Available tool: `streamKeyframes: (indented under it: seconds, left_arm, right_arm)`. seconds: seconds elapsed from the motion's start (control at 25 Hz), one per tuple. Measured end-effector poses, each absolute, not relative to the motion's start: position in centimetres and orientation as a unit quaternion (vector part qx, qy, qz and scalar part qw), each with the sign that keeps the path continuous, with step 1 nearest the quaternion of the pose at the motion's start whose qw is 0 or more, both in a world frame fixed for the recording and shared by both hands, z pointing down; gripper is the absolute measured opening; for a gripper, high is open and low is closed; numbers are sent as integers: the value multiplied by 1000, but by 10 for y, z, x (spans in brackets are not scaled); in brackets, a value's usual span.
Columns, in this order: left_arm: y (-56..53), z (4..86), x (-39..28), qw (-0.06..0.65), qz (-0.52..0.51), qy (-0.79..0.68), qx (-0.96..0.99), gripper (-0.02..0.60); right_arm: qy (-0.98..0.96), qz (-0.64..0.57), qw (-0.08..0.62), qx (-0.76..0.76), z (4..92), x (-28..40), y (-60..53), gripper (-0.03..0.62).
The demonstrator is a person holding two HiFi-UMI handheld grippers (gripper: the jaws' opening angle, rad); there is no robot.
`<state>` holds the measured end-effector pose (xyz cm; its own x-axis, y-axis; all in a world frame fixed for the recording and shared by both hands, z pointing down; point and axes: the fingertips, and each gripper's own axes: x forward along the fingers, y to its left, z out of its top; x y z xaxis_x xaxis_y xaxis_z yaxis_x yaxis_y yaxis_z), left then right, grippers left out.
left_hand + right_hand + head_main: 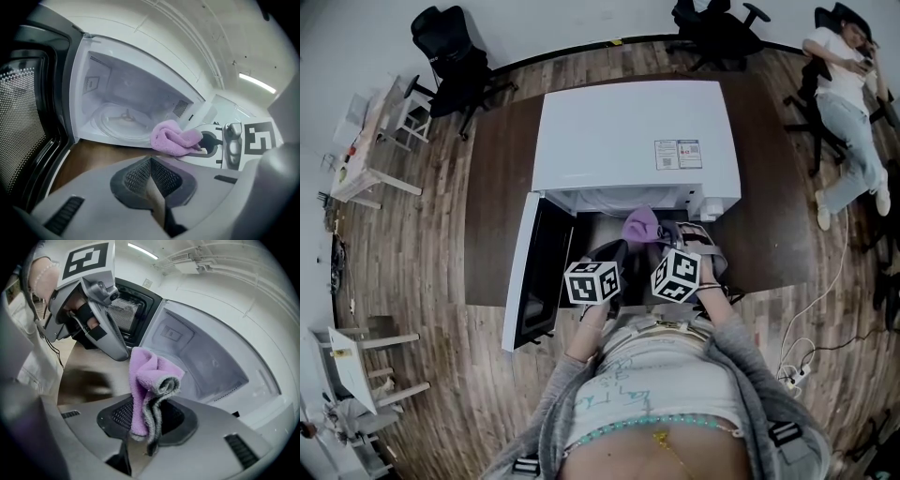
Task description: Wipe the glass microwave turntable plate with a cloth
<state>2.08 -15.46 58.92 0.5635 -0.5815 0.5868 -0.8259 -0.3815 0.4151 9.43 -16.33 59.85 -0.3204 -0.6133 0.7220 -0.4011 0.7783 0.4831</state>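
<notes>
The glass turntable plate (123, 123) lies flat on the floor of the open white microwave (633, 141). My right gripper (149, 404) is shut on a folded purple cloth (150, 380), which it holds in front of the opening, just outside the cavity. The cloth (174, 137) shows at the oven's lower right corner in the left gripper view and as a purple lump (641, 223) in the head view. My left gripper (151, 161) is shut with nothing between its jaws. It sits left of the cloth, in front of the opening.
The microwave door (525, 272) hangs open to the left, close beside my left gripper. The oven stands on a dark brown table (502, 187). Office chairs (450, 56) stand at the back. A person (848, 94) sits at the far right.
</notes>
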Motion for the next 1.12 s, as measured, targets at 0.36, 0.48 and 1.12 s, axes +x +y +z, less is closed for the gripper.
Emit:
streamKeyframes:
  seconds: [0.36,0.48,1.12]
  left_arm:
    - [-146,562,26,310,162,-449,822,11]
    - [-143,551,28,302,154,-452,825,11]
    - [-134,498,28,265,100,-461,841,11]
  right_arm:
    - [-817,-117,456,333,563,97,-164,124]
    - [-820,-119,447,337,550,97,-160,124]
    - [-866,-40,335,370,502,98,-140,123]
